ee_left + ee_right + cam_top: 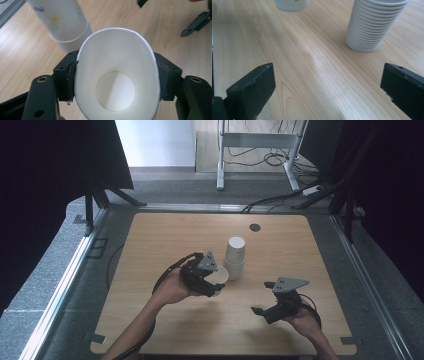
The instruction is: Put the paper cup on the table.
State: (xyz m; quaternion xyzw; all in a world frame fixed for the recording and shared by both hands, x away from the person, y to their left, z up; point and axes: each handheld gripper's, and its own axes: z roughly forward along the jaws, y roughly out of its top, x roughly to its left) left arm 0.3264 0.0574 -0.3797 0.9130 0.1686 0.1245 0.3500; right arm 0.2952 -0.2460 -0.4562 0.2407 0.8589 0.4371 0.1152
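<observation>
My left gripper (214,281) is shut on a white paper cup (218,275), squeezing its rim into an oval. In the left gripper view the cup (116,75) sits between both black pads, mouth toward the camera, its inside bare. Just right of it stands a stack of paper cups (235,257), upside down, with a faint flower print (62,22). My right gripper (266,297) hovers low over the table to the front right, jaws wide open with nothing between them. The right gripper view looks at the stack's ribbed rims (372,27) and the held cup's base (292,5).
The wooden table (165,240) has a small round cable hole (255,227) at the back. Dark panels stand on both sides, and a desk frame with cables sits on the floor beyond.
</observation>
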